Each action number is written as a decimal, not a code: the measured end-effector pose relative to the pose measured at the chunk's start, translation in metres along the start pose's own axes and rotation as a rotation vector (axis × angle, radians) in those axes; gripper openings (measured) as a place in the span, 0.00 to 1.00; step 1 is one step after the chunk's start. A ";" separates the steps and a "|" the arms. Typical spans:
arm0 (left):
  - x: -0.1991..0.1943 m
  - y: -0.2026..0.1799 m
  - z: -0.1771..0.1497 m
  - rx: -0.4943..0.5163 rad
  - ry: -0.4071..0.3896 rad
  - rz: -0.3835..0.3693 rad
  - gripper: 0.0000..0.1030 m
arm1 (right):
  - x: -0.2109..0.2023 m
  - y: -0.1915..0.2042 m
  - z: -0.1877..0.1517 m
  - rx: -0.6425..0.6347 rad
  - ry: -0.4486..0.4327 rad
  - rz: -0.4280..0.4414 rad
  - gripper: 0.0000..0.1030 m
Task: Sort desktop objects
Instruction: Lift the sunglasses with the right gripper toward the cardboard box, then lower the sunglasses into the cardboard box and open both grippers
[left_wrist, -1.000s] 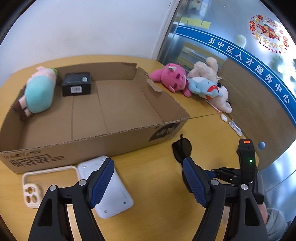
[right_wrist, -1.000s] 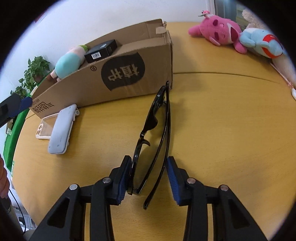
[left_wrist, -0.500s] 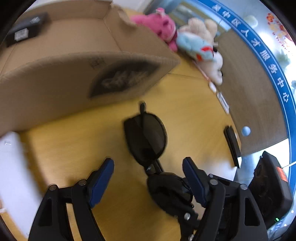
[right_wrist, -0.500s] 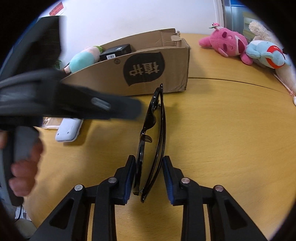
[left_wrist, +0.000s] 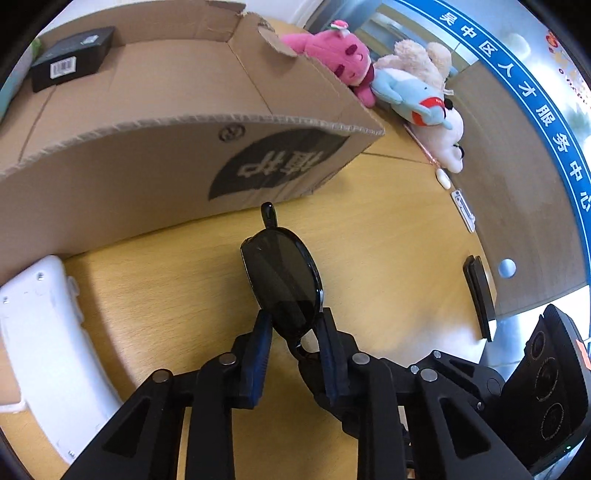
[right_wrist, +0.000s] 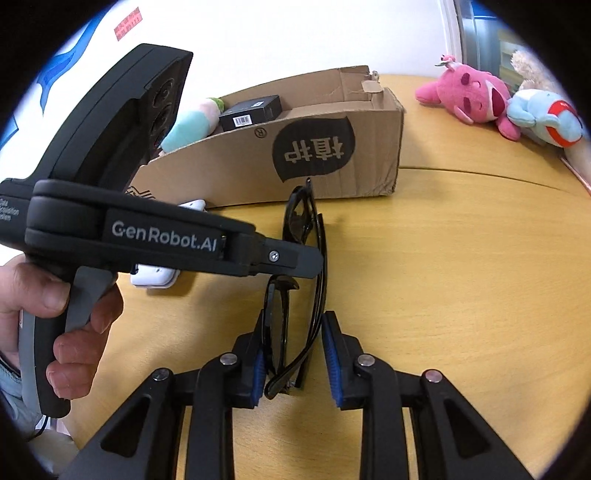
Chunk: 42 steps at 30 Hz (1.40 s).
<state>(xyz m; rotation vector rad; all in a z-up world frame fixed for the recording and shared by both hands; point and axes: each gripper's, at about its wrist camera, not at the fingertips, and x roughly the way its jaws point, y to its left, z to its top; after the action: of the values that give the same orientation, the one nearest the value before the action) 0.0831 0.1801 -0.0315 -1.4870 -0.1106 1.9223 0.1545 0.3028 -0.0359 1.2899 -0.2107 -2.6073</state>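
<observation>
Black sunglasses (left_wrist: 284, 280) are held folded above the wooden table, in front of the cardboard box (left_wrist: 155, 162). My left gripper (left_wrist: 295, 332) is shut on the sunglasses across the bridge. In the right wrist view the sunglasses (right_wrist: 295, 280) stand on edge between my right gripper's (right_wrist: 295, 354) jaws. The left pad touches the frame; the right pad stands slightly off it. The left gripper's body (right_wrist: 162, 240) crosses from the left.
The box (right_wrist: 325, 155) holds a black carton (right_wrist: 251, 112) and a teal plush (right_wrist: 188, 127). A white case (left_wrist: 40, 339) lies left. Pink (left_wrist: 332, 55), blue (left_wrist: 406, 96) and cream plush toys lie at the back right. A phone (left_wrist: 480, 295) lies right.
My left gripper swung down from above the box to the sunglasses and shut on them. My right gripper's jaws closed in, then widened slightly.
</observation>
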 end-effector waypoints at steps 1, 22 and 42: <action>-0.005 -0.001 0.000 0.001 -0.011 0.000 0.22 | -0.002 0.001 0.001 -0.005 -0.006 0.002 0.25; -0.188 -0.052 0.107 0.204 -0.415 0.132 0.22 | -0.082 0.055 0.137 -0.199 -0.373 0.021 0.25; -0.136 0.048 0.313 0.128 -0.280 0.138 0.21 | 0.044 0.010 0.320 -0.066 -0.254 0.105 0.26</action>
<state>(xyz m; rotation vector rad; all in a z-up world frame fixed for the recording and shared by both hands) -0.2001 0.1721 0.1636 -1.1632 -0.0100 2.1980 -0.1247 0.2905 0.1256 0.8994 -0.2260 -2.6571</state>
